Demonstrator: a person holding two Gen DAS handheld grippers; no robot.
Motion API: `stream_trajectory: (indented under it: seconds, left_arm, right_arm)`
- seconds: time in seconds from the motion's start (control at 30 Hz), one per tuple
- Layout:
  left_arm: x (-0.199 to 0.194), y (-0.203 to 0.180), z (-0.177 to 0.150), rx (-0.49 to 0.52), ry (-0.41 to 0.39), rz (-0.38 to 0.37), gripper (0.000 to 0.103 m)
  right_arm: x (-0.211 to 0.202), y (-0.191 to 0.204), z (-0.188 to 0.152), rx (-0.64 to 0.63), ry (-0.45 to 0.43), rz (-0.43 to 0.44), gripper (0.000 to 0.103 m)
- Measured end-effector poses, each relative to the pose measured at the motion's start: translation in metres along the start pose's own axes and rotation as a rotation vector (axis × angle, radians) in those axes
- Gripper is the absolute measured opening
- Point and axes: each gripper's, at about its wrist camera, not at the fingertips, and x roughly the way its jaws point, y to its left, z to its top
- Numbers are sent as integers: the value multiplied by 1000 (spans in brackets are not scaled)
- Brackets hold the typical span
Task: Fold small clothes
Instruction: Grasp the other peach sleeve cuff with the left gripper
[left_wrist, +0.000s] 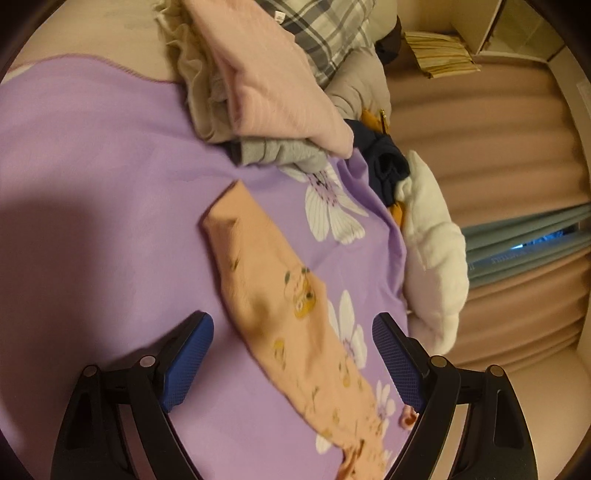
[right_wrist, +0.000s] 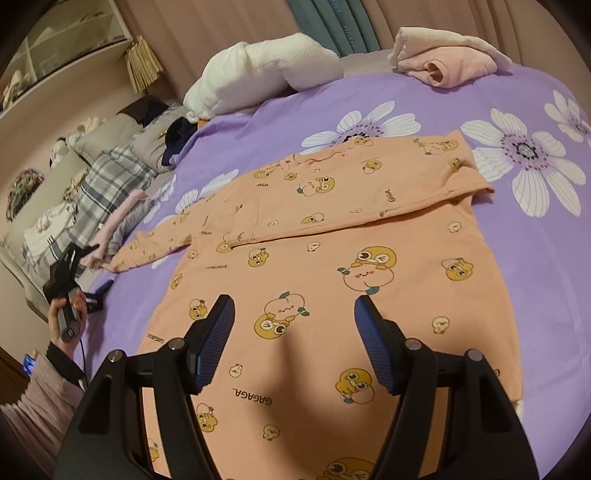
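While orange shirt (right_wrist: 332, 266) lies flat on purple bedspread (right_wrist: 517, 110), right sleeve already folded across, left sleeve (left_wrist: 266, 280) still out. Soft, light, floppy: pinch cuff edge. Left tongs (left_wrist: 291, 354) wide open, empty, straddling sleeve. Right tongs (right_wrist: 295, 339) open, empty, above hem.
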Motion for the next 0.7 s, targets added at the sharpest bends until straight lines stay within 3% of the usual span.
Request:
stream_trajectory:
  seconds: [0.4, 0.47, 0.53, 0.57, 0.63, 0.7]
  left_arm:
    - [25, -10, 22, 52, -28, 100, 85]
    - [27, -10, 24, 56, -32, 116, 76]
    - [27, -7, 25, 63, -26, 145, 52]
    - [27, -3, 25, 60, -22, 157, 47]
    - [26, 4, 27, 55, -19, 183, 27]
    - [24, 11, 28, 46, -13, 183, 18]
  right_arm:
    - [20, 19, 5, -10, 46, 14, 68]
    - [21, 22, 4, -18, 50, 15, 68]
    - [23, 24, 4, -25, 54, 14, 68]
    - [23, 24, 4, -25, 57, 13, 68]
    - [24, 24, 4, -24, 58, 12, 68]
    - [24, 23, 4, -19, 59, 13, 68]
